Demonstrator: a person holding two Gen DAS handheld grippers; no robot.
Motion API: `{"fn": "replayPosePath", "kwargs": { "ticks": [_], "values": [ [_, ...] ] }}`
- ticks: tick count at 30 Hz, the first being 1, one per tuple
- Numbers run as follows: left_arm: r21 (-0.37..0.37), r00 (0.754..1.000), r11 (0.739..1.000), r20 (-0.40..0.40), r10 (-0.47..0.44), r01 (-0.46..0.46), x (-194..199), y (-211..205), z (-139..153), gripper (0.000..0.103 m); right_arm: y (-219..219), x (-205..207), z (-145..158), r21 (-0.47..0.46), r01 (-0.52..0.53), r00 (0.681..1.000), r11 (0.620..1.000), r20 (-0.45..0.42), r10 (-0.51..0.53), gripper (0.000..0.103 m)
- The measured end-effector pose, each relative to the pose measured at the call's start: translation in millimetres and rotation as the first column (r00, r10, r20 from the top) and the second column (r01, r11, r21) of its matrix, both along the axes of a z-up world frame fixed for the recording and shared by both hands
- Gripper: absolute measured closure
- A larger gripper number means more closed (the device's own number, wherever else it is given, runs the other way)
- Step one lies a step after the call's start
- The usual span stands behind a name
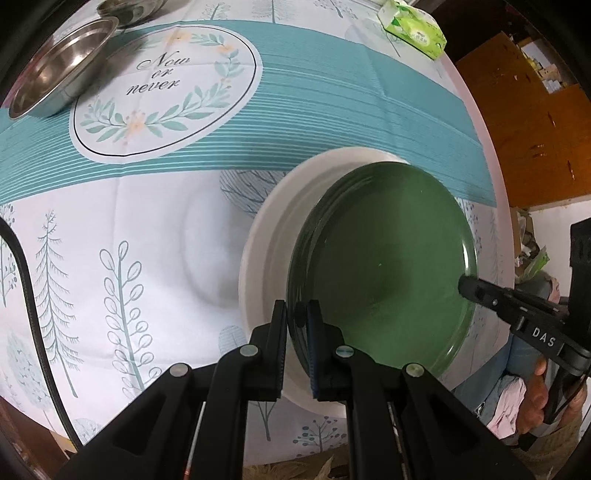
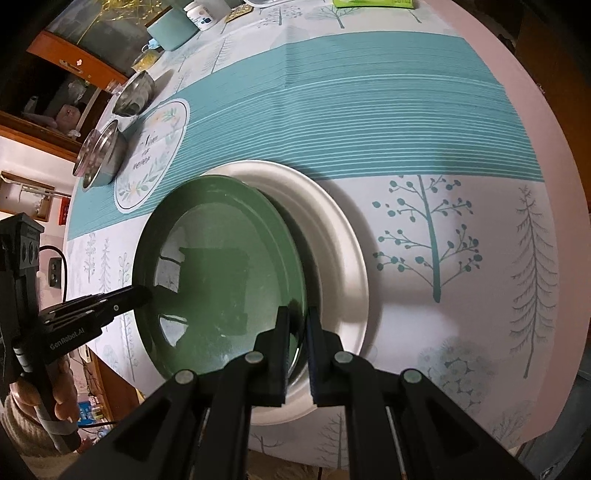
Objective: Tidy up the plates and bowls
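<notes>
A green plate (image 1: 384,266) is held over a larger white plate (image 1: 273,236) that lies on the tablecloth. My left gripper (image 1: 297,314) is shut on the green plate's near rim. My right gripper (image 2: 298,325) is shut on the opposite rim of the green plate (image 2: 218,266), above the white plate (image 2: 332,229). The right gripper also shows in the left wrist view (image 1: 469,288), and the left gripper in the right wrist view (image 2: 142,293). The green plate looks tilted and offset from the white plate's centre.
Steel bowls (image 1: 59,70) stand at the table's far left; they also show in the right wrist view (image 2: 99,158). A green tissue pack (image 1: 413,29) lies at the far edge. A teal cup (image 2: 171,31) and small jars stand at the back. The table edge (image 2: 554,155) curves on the right.
</notes>
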State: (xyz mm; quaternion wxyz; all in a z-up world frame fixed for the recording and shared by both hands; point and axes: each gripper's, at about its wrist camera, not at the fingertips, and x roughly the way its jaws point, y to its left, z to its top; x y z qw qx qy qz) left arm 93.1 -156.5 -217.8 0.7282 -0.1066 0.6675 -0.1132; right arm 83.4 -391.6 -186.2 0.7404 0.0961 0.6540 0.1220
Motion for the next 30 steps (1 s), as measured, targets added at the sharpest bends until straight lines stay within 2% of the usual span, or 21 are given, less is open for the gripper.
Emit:
{"fn": "replayPosePath", "kwargs": {
  "ticks": [4, 9, 15, 21, 23, 25, 30],
  "values": [
    [0.009, 1.000, 1.000, -0.003, -0.011, 0.011, -0.2, -1.1, 2.9, 0.093, 0.2, -0.5, 1.7, -0.014, -0.001, 1.000, 1.000, -0.001, 0.001, 0.095],
    [-0.003, 1.000, 1.000, -0.001, -0.008, 0.008, 3.1, 1.3, 10.7, 0.071, -0.9, 0.5, 1.3, -0.009, 0.005, 1.000, 1.000, -0.007, -0.005, 0.095],
    [0.025, 0.999, 1.000, 0.034, -0.004, 0.003, 4.6, 7.1, 23.2, 0.068, 1.4, 0.7, 2.3, -0.021, -0.004, 1.000, 1.000, -0.013, 0.004, 0.095],
    [0.034, 0.999, 0.999, 0.032, 0.026, -0.027, 5.2, 16.8, 20.2, 0.068, 6.8, 1.2, 4.0, -0.061, -0.025, 0.999, 0.998, -0.021, 0.024, 0.094],
    [0.045, 0.999, 0.999, 0.034, 0.024, -0.026, 3.7, 17.3, 18.6, 0.068, 9.9, 1.1, 5.0, -0.095, -0.036, 0.999, 0.995, -0.014, 0.034, 0.094],
    [0.061, 0.999, 0.998, 0.037, 0.021, -0.024, 2.4, 17.7, 17.3, 0.068, 15.6, -0.1, 5.4, -0.190, -0.056, 0.998, 0.980, 0.005, 0.058, 0.094],
    [0.060, 0.999, 0.998, 0.030, 0.024, -0.026, 0.9, 15.7, 14.3, 0.068, 20.4, -1.3, 4.7, -0.219, -0.077, 0.996, 0.973, 0.020, 0.083, 0.094]
  ]
}}
